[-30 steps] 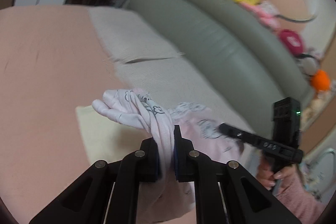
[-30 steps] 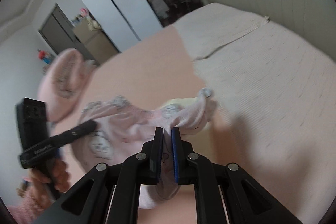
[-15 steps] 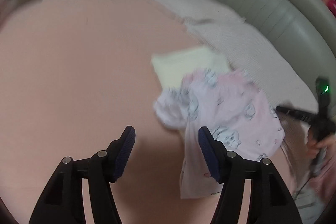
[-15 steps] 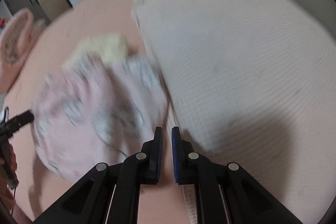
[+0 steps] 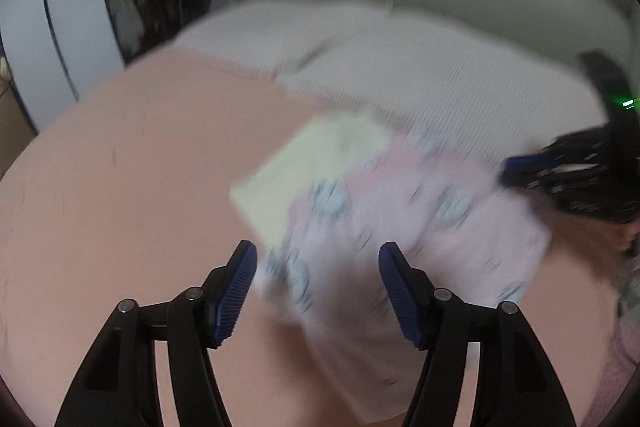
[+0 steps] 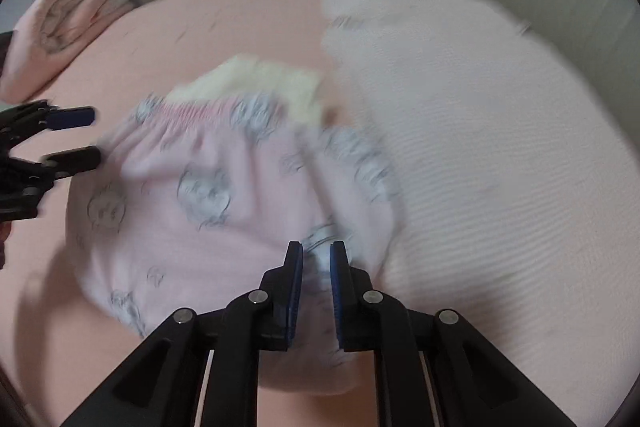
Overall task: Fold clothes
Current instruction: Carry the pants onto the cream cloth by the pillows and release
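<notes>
Garment (image 5: 404, 227) overlaps cream cloth (image 5: 316, 163) beside pillows (image 5: 440, 75); both jaws opening, gripping nothing.

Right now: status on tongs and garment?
Left tongs open, clear of cloth. Right tongs opening, cloth between pads. Pink printed garment spread on bed, overlapping cream folded piece. Nothing blocking.

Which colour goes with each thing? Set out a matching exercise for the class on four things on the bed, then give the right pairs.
Things:
1. Printed garment with cartoon figures
2. Folded cloth lying partly under that garment
3. Ribbed blanket near the headboard
4. Pads of the left hand-held gripper

Colours:
A. Blue
B. Pale yellow
C. Light pink
D. Whitish grey

Pairs: 1-C, 2-B, 3-D, 4-A
</notes>
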Demonstrator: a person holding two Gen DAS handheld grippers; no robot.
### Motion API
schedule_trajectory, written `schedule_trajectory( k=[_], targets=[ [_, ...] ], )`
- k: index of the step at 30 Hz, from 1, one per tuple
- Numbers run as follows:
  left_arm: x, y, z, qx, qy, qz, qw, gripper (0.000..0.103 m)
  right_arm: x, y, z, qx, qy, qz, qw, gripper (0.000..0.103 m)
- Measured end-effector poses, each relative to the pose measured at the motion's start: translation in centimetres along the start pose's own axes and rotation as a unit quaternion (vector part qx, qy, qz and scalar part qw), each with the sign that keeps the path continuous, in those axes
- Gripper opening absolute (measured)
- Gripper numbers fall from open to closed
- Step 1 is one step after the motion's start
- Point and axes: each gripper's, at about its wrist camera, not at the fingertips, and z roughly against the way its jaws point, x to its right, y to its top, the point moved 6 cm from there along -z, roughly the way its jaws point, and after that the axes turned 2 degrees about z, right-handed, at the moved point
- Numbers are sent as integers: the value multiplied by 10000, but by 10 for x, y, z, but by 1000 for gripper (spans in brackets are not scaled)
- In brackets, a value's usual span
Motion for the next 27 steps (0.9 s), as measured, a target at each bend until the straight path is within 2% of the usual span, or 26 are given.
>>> schedule_trajectory(
  k=[1,5,6,8,9,11,12,14,17,19,21,22,25,27],
  targets=[
    [7,0,-5,-60,-59,-113,9999,63,-6,4,-2,4,88,1,10000,14],
    [7,-28,-56,-973,441,-450,9933,65,-30,18,-12,19,438,5,9990,14],
    [2,-30,-56,-995,314,-304,9941,65,-30,15,-19,-110,384,43,9992,14],
    [-11,-25,-37,-774,284,89,9966,65,-12,-4,-33,-406,185,-34,9990,13],
    [-18,-22,-26,-657,277,287,9970,64,1,-8,-29,-353,155,-182,9991,13],
    [-23,-7,3,-65,378,327,9987,64,22,-13,-18,-207,105,-383,9990,15],
    [-23,-3,5,-27,485,305,9984,64,24,-10,-10,-80,192,-365,9991,15],
    [-23,2,4,-20,715,253,9971,64,18,-2,4,149,459,-334,9983,17],
    [-32,0,-40,-664,939,302,9929,65,2,13,1,252,599,-288,9975,25],
    [-37,-5,-60,-954,1060,310,9893,67,1,13,-17,24,454,-362,9983,26],
    [-40,2,-57,-921,1065,384,9893,68,15,13,-41,-340,149,-580,9976,26],
    [-41,6,-51,-890,1079,423,9893,68,24,15,-49,-428,144,-768,9960,26],
    [-36,10,-20,-523,790,713,9929,67,33,27,-29,35,346,-1080,9935,26],
    [-27,-3,4,-287,722,675,9947,67,23,31,-7,373,679,-970,9923,26]
  ],
)
